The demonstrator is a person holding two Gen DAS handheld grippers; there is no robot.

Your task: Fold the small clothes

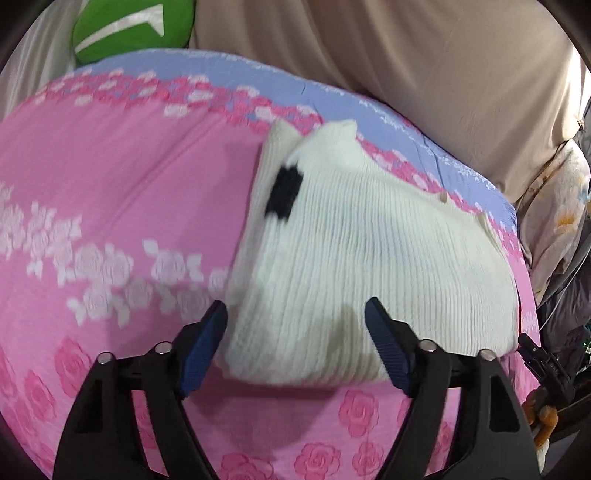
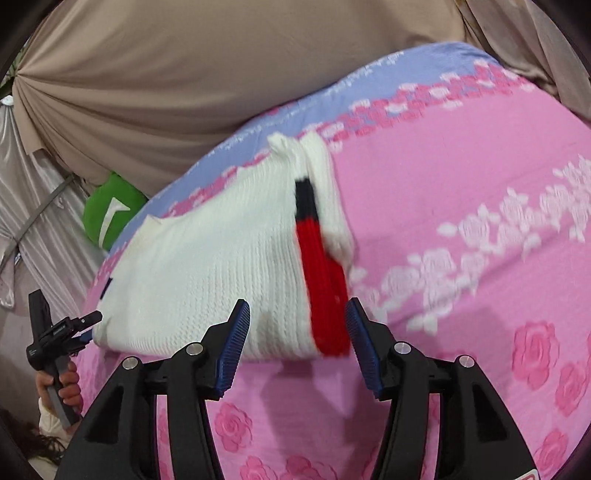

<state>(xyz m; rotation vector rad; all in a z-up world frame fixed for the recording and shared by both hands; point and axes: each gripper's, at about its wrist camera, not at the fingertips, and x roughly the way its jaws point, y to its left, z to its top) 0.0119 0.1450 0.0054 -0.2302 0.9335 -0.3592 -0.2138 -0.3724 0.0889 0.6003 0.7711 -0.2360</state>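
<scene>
Folded white knit sweater [image 2: 207,273], red-black stripe, slightly blurred, both grippers [image 1: 295,347] [image 2: 297,345] apart, gripping nothing

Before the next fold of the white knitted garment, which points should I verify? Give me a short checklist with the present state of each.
1. Left gripper open, nothing clamped: ok; the near hem lies between its fingers, pads not pressing.
2. Right gripper open: ok; it frames the corner with the red stripe.
3. White knitted garment lying flat on the pink floral sheet: ok, already folded, with one strip showing along its side edge.
4. Both grippers at opposite near corners: ok.
5. Layers underneath aligned: cannot tell, hidden.
6. Sheet around the garment free of other things: ok; the green cushion lies beyond the bed edge.
</scene>
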